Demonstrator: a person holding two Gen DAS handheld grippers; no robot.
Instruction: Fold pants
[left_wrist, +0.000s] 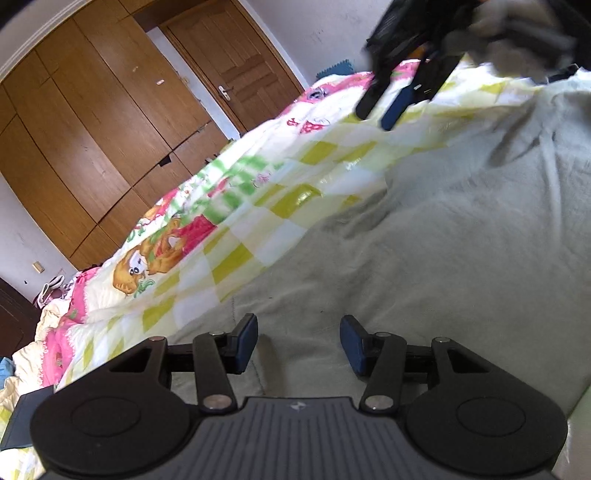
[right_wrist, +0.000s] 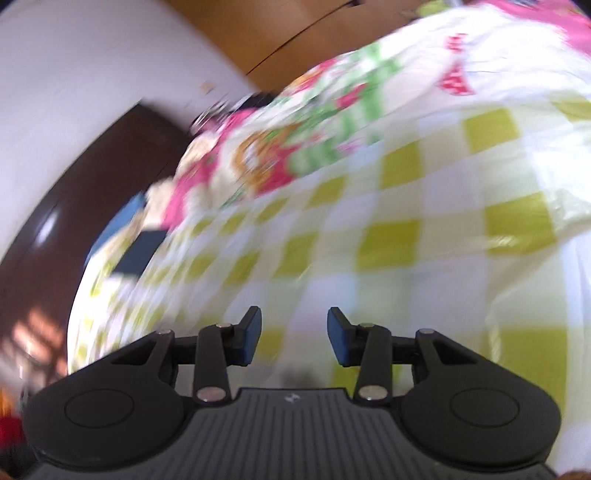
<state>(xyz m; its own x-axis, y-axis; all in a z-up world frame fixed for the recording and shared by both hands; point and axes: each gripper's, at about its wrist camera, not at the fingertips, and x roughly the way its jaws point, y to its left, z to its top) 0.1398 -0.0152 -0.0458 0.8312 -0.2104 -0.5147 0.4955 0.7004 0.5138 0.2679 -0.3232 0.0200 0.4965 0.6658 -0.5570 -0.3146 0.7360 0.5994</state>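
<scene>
Pale grey-green pants (left_wrist: 443, 240) lie spread on the bed and fill the right half of the left wrist view. My left gripper (left_wrist: 299, 332) hovers low over their near part, open, with nothing between its blue pads. My right gripper (left_wrist: 376, 117) shows at the top of that view, held by a gloved hand (left_wrist: 517, 33) above the checked sheet just past the pants' far edge. In the blurred right wrist view the right gripper (right_wrist: 293, 321) stands open over the yellow-green and white checked sheet (right_wrist: 388, 240). No pants show there.
The sheet (left_wrist: 258, 206) with a cartoon print covers the bed left of the pants. A wooden wardrobe (left_wrist: 92, 129) and a door (left_wrist: 229, 62) stand beyond the bed. A dark flat object (left_wrist: 26, 417) lies at the bed's left edge. Dark brown furniture (right_wrist: 92, 177) stands on the left.
</scene>
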